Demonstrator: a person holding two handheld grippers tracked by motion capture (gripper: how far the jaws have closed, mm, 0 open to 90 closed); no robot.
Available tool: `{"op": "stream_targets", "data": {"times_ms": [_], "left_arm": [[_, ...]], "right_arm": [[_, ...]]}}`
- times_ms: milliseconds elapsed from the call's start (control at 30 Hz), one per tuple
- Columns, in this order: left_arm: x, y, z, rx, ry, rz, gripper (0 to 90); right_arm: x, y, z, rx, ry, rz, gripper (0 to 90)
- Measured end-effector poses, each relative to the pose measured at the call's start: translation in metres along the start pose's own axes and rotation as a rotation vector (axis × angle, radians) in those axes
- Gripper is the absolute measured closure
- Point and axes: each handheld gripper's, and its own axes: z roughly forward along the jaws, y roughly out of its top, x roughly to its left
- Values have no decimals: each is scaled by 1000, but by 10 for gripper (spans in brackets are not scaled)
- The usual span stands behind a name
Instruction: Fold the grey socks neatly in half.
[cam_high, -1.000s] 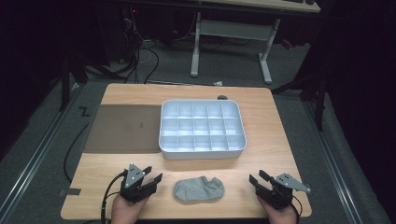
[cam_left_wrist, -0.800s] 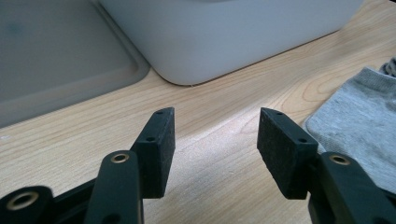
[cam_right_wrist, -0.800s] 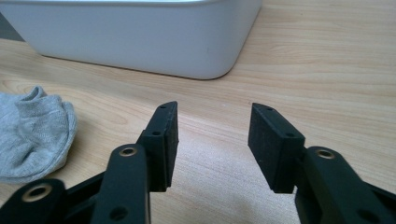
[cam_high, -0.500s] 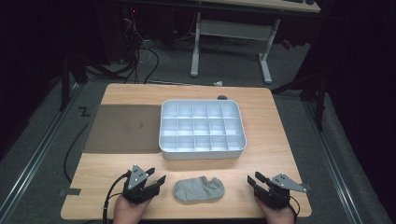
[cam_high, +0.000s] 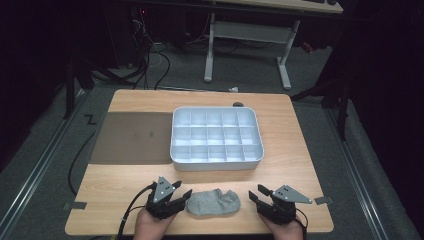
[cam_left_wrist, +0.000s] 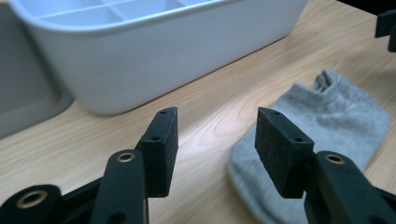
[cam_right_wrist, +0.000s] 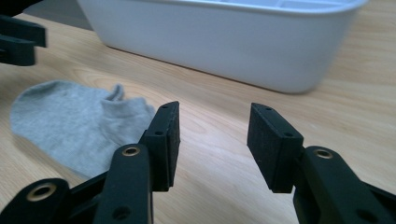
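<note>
Light wooden table (cam_high: 295, 150), centre of frame. On it: white compartment tray (cam_high: 216, 136) at centre, dark grey mat (cam_high: 131, 137) touching tray's left side, grey sock (cam_high: 213, 202) flat near lower edge, below tray.

Sock (cam_high: 213, 202) in front of tray (cam_high: 217, 164), mat (cam_high: 131, 137) left of tray.

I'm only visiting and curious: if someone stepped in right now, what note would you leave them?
Left gripper: open, holding nothing, at the sock's toe end.
Right gripper: open, holding nothing, just off the sock's cuff end.
Grey sock: flat on the table between them, near the front edge.
White divided tray: behind the sock.
Done: nothing gripped yet.
Left: probably take hold of the sock.
</note>
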Motion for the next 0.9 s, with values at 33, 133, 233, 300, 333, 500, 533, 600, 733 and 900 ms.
{"op": "stream_targets", "data": {"times_ms": [33,133,233,300,333,500,533,600,733,900], "left_arm": [[-2,1,2,-5,-6,-5,503],[-7,-1,5,-2,-23,-7,512],[-9,-4,3,21,-42,2,553],[-10,-6,1,19,-59,-11,565],[-10,-6,1,19,-59,-11,573],[-17,-11,3,52,-77,35,649],[-18,-13,5,64,-76,45,685],[-18,-14,6,82,-80,56,702],[-19,-17,11,119,-64,74,737],[-15,-20,9,150,-46,53,734]], "right_arm": [[4,3,2,-1,4,-14,547],[12,8,7,5,23,-33,546],[21,16,15,9,48,-33,562],[27,19,21,21,68,-32,588],[27,19,21,21,68,-32,588],[53,16,37,71,120,-120,783],[59,15,44,106,107,-135,812],[58,13,47,123,101,-121,823],[52,9,52,174,77,-109,831],[51,4,54,209,51,-121,838]]}}
